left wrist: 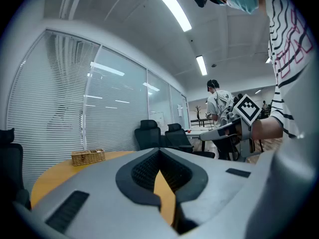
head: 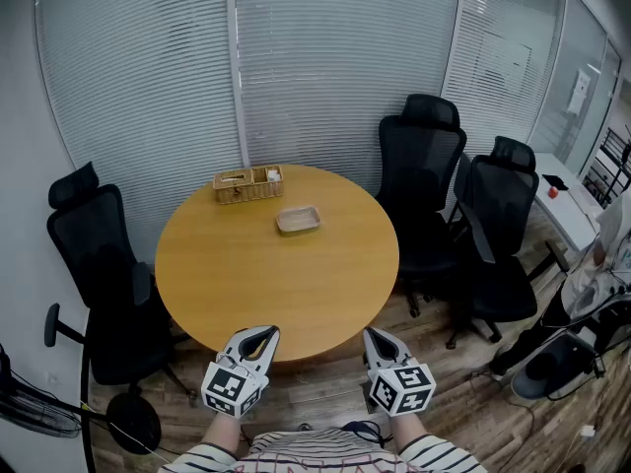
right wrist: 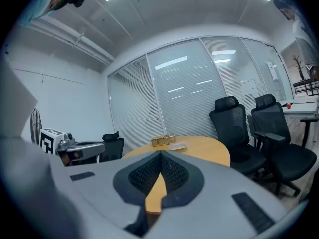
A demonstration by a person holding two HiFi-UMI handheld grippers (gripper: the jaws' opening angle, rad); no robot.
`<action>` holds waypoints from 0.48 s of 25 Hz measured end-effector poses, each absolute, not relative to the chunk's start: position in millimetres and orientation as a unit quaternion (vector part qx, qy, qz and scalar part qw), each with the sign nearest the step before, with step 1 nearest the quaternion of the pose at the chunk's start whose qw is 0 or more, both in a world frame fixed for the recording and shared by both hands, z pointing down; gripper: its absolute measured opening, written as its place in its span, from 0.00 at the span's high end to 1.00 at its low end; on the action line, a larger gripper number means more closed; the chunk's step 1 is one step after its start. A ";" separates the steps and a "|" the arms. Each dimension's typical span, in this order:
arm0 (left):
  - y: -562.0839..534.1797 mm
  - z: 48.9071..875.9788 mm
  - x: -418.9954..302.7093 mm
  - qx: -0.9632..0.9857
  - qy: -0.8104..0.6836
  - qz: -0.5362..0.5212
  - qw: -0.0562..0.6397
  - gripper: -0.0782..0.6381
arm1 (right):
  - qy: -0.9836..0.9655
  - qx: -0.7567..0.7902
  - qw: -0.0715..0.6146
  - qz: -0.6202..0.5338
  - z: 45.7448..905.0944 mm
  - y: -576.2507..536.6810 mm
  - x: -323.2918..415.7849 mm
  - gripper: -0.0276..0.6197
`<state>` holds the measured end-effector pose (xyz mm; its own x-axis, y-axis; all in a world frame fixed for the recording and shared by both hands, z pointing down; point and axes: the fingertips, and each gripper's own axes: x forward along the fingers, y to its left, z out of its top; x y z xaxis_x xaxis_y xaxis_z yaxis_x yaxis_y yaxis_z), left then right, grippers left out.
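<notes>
Both grippers hover side by side over the near edge of a round wooden table (head: pixel 281 284), each held by a hand in a striped sleeve. My left gripper (head: pixel 266 333) is shut with nothing in it; in its own view the jaws (left wrist: pixel 159 151) meet at the tip. My right gripper (head: pixel 372 335) is likewise shut and holds nothing (right wrist: pixel 161 155). At the table's far side sit a wicker basket (head: pixel 248 184) and a small shallow tray (head: pixel 298 220), well beyond both grippers. The right gripper view also shows the basket (right wrist: pixel 163 140) and the tray (right wrist: pixel 177 146).
Black office chairs stand around the table: one at left (head: pixel 99 264), two at right (head: pixel 424 185), (head: pixel 498 235). Glass walls with blinds (head: pixel 296 77) close the back. A fan (head: pixel 39 412) stands on the floor at bottom left. A white desk (head: pixel 567 200) and a person (head: pixel 606 264) are at far right.
</notes>
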<state>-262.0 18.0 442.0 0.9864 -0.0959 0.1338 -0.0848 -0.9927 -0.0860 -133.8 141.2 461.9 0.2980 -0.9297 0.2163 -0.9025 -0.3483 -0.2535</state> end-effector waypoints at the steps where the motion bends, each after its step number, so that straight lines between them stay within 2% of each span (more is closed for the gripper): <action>1: 17.4 440.7 -261.0 -0.996 0.046 -0.069 0.041 0.86 | 0.570 -0.804 0.042 -0.164 461.3 140.2 -133.5 0.91; 7: 16.8 437.6 -258.3 -0.996 0.044 -0.063 0.040 0.86 | 0.569 -0.804 0.043 -0.165 460.6 137.2 -132.3 0.91; 12: 10.2 444.6 -250.0 -0.997 0.048 -0.061 0.016 0.84 | 0.578 -0.792 0.075 -0.180 466.3 128.3 -126.5 0.91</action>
